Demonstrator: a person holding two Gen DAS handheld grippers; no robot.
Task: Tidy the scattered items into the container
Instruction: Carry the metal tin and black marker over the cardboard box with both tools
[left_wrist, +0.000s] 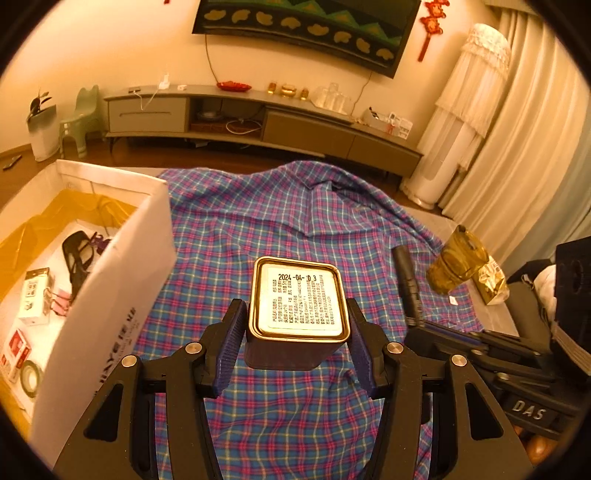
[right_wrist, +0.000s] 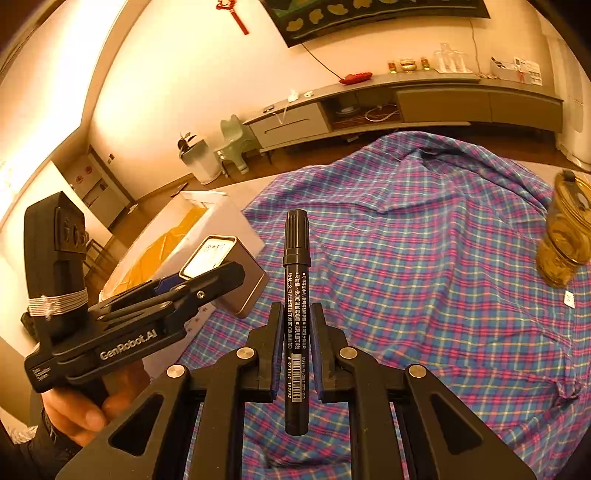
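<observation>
My left gripper (left_wrist: 297, 325) is shut on a square metal tin (left_wrist: 298, 302) with a white label, held above the plaid cloth (left_wrist: 258, 229). The tin also shows in the right wrist view (right_wrist: 225, 273), held by the left gripper (right_wrist: 207, 280) beside the box. My right gripper (right_wrist: 295, 328) is shut on a black marker pen (right_wrist: 296, 314), held upright above the cloth; the pen also shows in the left wrist view (left_wrist: 406, 284). The white cardboard box (left_wrist: 122, 280) with yellow lining stands at the left and holds several small items.
A brown glass jar (left_wrist: 456, 258) lies on the cloth at the right, also in the right wrist view (right_wrist: 565, 240). A gold foil packet (left_wrist: 491, 284) lies beside it. A small white tag (right_wrist: 569, 298) lies on the cloth. A TV cabinet (left_wrist: 258, 122) stands behind.
</observation>
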